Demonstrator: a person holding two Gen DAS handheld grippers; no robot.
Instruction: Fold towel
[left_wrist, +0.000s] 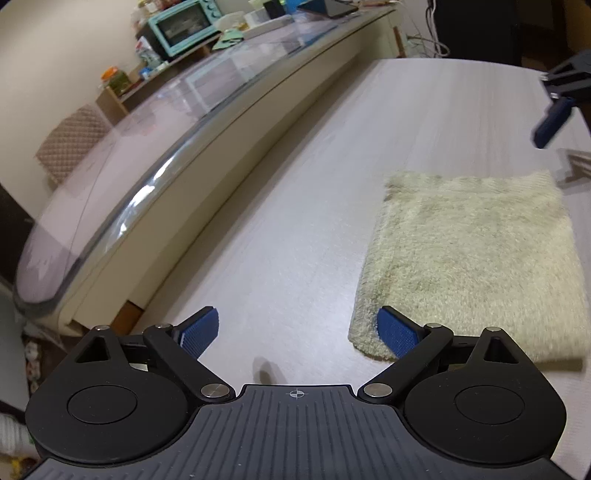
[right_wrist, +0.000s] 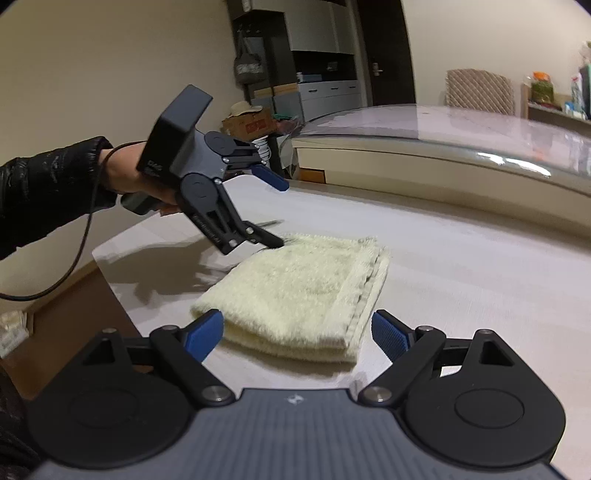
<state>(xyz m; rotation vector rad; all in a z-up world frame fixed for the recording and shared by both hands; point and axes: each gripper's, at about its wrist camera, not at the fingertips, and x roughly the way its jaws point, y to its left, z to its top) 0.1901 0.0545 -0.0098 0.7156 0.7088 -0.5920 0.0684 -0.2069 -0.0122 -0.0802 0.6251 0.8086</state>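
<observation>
A pale yellow towel (left_wrist: 469, 258) lies folded into a thick rectangle on the light wooden table (left_wrist: 295, 184). In the left wrist view my left gripper (left_wrist: 297, 332) is open, its right finger over the towel's near left corner and bare table between the jaws. In the right wrist view my right gripper (right_wrist: 297, 334) stands open just before the towel (right_wrist: 295, 288), whose near folded end sits between the fingers without touching the pads. The left gripper (right_wrist: 277, 212) appears there too, open, with its lower finger at the towel's far corner. The right gripper (left_wrist: 554, 110) shows at the left wrist view's upper right.
A glass-topped table (left_wrist: 147, 166) runs along the far side, with a padded chair (left_wrist: 70, 140) and a mint toaster oven (left_wrist: 181, 26) behind it. A hand in a black sleeve (right_wrist: 48, 184) holds the left gripper, trailing a cable. The table edge (right_wrist: 110, 266) drops off at left.
</observation>
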